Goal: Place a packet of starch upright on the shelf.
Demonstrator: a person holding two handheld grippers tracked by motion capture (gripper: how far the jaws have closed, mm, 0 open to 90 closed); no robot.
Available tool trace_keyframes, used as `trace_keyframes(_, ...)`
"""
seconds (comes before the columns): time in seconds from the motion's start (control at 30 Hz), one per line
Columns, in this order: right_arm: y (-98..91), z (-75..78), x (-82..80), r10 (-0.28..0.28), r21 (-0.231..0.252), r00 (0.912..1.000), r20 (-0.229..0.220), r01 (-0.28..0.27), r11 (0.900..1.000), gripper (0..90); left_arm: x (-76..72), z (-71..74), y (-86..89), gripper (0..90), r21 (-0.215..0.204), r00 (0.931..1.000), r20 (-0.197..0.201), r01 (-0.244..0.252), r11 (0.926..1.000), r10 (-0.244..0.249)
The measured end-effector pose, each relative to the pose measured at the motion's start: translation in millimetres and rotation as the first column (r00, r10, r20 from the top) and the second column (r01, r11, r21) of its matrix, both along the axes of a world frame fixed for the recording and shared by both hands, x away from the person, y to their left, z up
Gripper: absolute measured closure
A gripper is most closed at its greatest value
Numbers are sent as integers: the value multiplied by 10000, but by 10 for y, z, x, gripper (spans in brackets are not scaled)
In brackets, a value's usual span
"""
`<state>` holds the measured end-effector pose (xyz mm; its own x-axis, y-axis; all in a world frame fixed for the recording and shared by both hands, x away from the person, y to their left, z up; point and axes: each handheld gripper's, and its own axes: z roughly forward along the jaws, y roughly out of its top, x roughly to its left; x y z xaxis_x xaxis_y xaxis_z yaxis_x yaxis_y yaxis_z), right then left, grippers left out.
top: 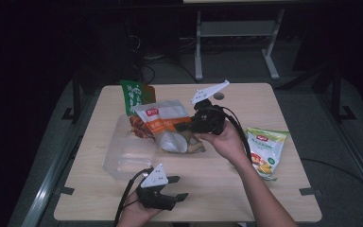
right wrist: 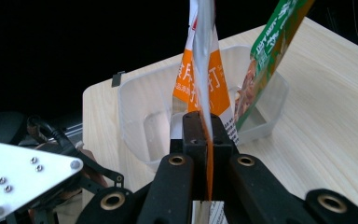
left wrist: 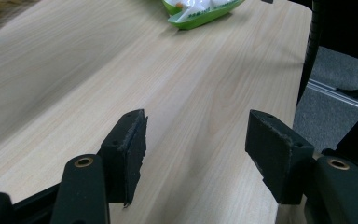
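Ideally, the orange snack pouch (right wrist: 204, 70), clenched in the right gripper (right wrist: 204, 140), is lowered at twelve o'clock into the clear bin (right wrist: 135, 112) while the left gripper (left wrist: 196, 144) is held released

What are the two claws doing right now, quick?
Left gripper: open, holding nothing, above the bare table.
Right gripper: closed on the edge of the orange and white snack bag, over the clear tub.

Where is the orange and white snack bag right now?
In the high view the orange and white snack bag is mid-table, pinched in the right gripper, over the clear plastic tub.
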<state>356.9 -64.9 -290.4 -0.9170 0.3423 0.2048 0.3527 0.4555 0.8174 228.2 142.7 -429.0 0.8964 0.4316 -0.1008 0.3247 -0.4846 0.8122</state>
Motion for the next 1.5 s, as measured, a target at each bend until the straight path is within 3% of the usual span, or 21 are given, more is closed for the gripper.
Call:
trace_keyframes(0.73,331,69,112,355,-49,9993,96,-354,9994,898,-11,-6,8,374,-212,9999,-101,-38,9998,36)
trace_keyframes(1.1,474,73,179,482,-143,9987,161,-480,9987,899,-2,-4,18,370,-67,10000,17,31,10000,-31)
trace_keyframes(1.27,587,85,212,552,-45,9983,173,-551,9985,898,-11,-8,11,370,-306,9999,-88,-99,9995,97)
trace_keyframes(1.5,727,40,289,632,-15,9977,240,-632,9980,898,-7,-4,24,370,-314,9999,-60,-84,9995,82)
